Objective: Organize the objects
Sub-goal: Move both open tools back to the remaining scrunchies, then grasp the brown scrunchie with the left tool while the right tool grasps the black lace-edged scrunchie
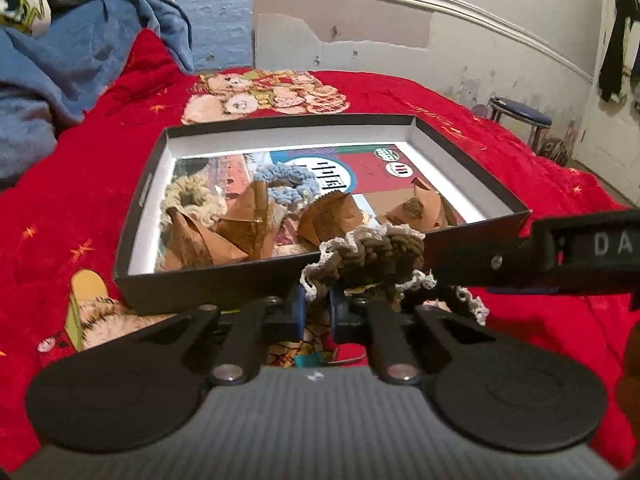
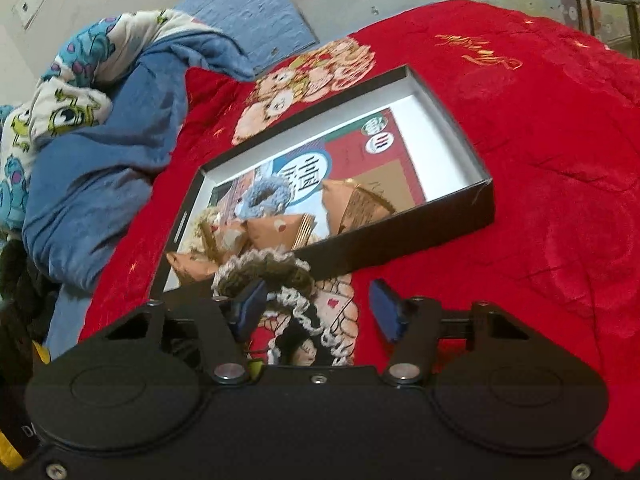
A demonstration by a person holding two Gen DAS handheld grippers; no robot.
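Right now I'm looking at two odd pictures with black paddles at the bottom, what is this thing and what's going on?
Those black shapes are two hand-held grippers, each with a camera looking along its fingers. One picture is from the left gripper, the other from the right gripper. Both face an open box on a red blanket. In the box lie folded paper packets and a blue scrunchie. The left gripper is shut on a brown scrunchie with white trim by the box's near edge. The right gripper is open, a dark scrunchie between its fingers.
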